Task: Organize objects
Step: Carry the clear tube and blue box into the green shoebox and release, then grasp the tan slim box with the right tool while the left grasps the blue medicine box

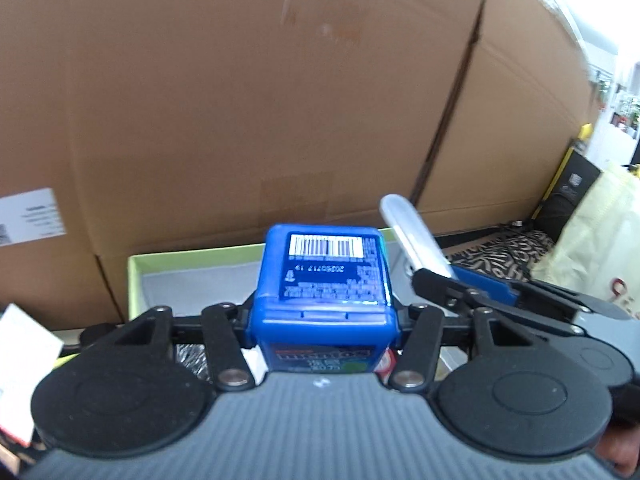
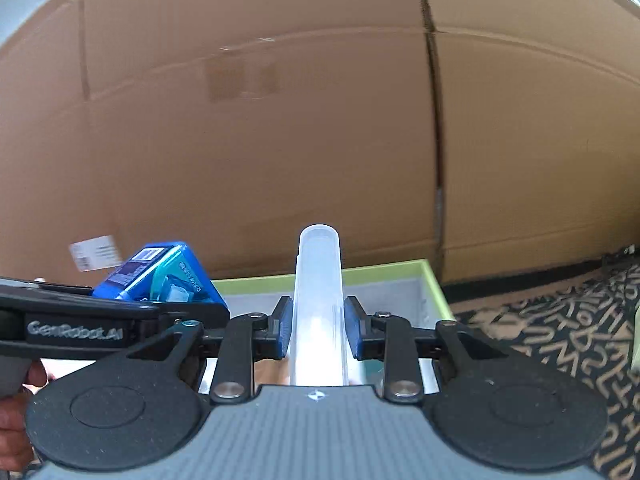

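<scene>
From the left wrist, the left gripper [image 1: 324, 320] was clamped on a blue mint box [image 1: 326, 276], its barcoded end pointing away toward the big cardboard cartons [image 1: 240, 100], held in front of a shallow green-rimmed tray [image 1: 134, 276] whose grey floor, as far as it showed, looked bare. From the right wrist, the right gripper [image 2: 318, 328] was closed on a clear plastic tube [image 2: 319, 300], long axis running straight ahead over the same tray [image 2: 434, 280], rounded end toward the cartons [image 2: 280, 120], with the mint box [image 2: 160, 276] tilted at the left.
</scene>
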Demonstrator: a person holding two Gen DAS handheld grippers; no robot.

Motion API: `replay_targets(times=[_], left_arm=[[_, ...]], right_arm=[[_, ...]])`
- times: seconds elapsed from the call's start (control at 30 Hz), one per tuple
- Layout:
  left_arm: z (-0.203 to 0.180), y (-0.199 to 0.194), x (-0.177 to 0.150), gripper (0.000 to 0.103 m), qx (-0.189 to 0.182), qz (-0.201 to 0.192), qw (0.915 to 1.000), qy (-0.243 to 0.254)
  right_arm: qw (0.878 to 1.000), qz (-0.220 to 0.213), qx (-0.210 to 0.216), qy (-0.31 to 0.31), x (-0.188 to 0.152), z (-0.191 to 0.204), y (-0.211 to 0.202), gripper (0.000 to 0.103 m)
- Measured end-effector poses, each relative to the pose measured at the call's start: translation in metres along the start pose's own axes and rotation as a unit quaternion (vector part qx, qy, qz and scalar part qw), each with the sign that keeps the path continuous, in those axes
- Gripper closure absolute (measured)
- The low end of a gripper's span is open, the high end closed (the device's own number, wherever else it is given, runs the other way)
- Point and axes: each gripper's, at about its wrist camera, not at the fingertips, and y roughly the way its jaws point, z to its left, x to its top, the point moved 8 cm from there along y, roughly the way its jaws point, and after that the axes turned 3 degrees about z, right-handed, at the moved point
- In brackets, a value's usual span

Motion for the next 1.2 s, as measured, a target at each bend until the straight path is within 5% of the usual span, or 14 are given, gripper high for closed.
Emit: replay_targets(times=[0.23,0.33,0.4,0.53,0.6,0.67,0.9,1.2], left_arm=[[-0.001,0.037,-0.006,0.047,0.003,0.012,0.9999,-0.002],[0.004,0.037,-0.01,0.009,0.002,-0.001,1.0,-0.004],[0.009,0.031,-0.009,0.002,0.009,-0.026,0.9996,-0.007],[0.017,0.018,-0.01,0.0,0.016,-0.028,0.9994,-0.012],[0.021,0.006,-0.01,0.0,0.026,-0.037,0.9988,-0.017],[0.025,-0.008,-0.011,0.0,0.044,-0.044,0.9979,-0.02],[0.043,-0.05,-0.023,0.0,0.087,-0.034,0.9949,-0.036],[0.078,-0.12,-0.074,0.0,0.134,-0.038,0.9898,-0.029]], right_arm=[[0.999,0.032,-0.011,0.002,-0.016,-0.024,0.032,0.072],[0.997,0.067,-0.014,-0.026,-0.029,-0.023,0.046,0.068],[0.995,0.081,-0.015,-0.049,-0.038,-0.02,0.05,0.064],[0.995,0.073,-0.026,-0.07,-0.043,-0.012,0.046,0.055],[0.995,0.062,-0.031,-0.065,-0.04,-0.01,0.038,0.038],[0.997,0.031,-0.041,-0.059,-0.031,-0.011,0.023,0.034],[0.998,-0.037,-0.028,-0.033,-0.017,0.002,-0.032,0.024],[0.998,-0.048,0.035,0.014,-0.041,0.041,-0.067,0.018]])
